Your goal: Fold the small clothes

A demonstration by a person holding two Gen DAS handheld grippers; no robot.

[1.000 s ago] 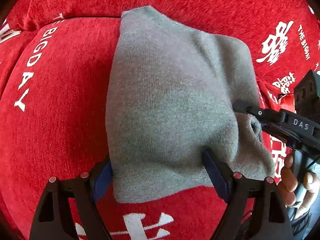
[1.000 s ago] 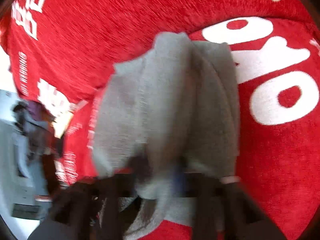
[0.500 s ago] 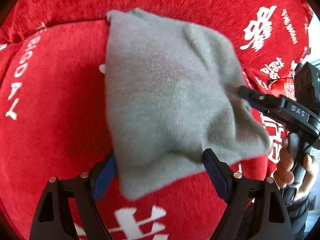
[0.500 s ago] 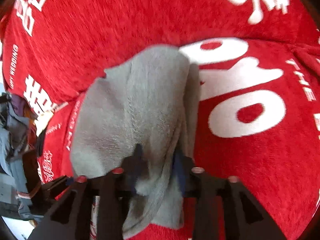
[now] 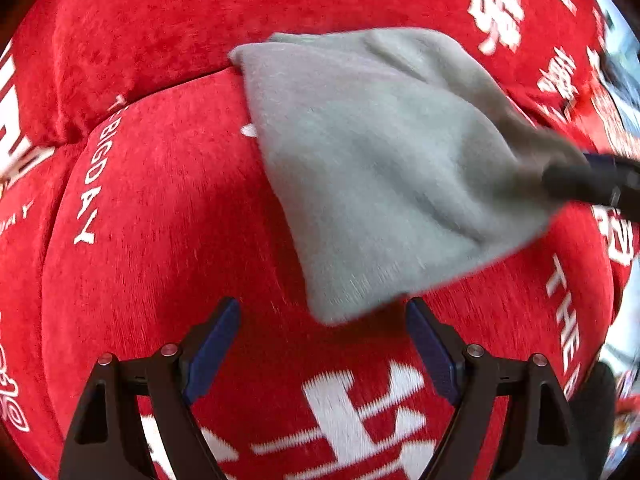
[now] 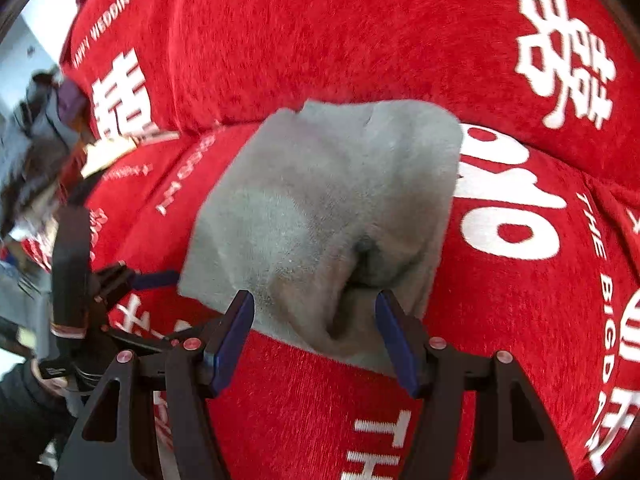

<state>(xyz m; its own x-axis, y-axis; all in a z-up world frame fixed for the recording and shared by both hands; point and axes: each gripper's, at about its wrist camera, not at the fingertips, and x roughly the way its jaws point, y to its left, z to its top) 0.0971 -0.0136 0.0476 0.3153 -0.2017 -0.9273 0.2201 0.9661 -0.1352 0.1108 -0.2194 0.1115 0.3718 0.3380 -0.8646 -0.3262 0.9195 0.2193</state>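
A folded grey knit garment [image 5: 384, 168] lies on a red sofa cushion [image 5: 168, 216]. My left gripper [image 5: 322, 344] is open and empty, just short of the garment's near corner. My right gripper [image 6: 316, 332] is open, its blue pads [image 6: 394, 336] on either side of the garment's near edge [image 6: 320, 208], which bunches between them. The right gripper's finger also shows at the garment's right edge in the left wrist view [image 5: 592, 184]. The left gripper shows at the left in the right wrist view [image 6: 132, 280].
The sofa cover is red with white lettering [image 6: 508, 216] and characters [image 5: 360, 408]. A back cushion [image 5: 200, 16] rises behind the garment. A cluttered room shows past the sofa's left end [image 6: 32, 120].
My right gripper has opened and let go of the garment. My left gripper has drawn back, so the garment lies beyond its fingertips instead of between them.
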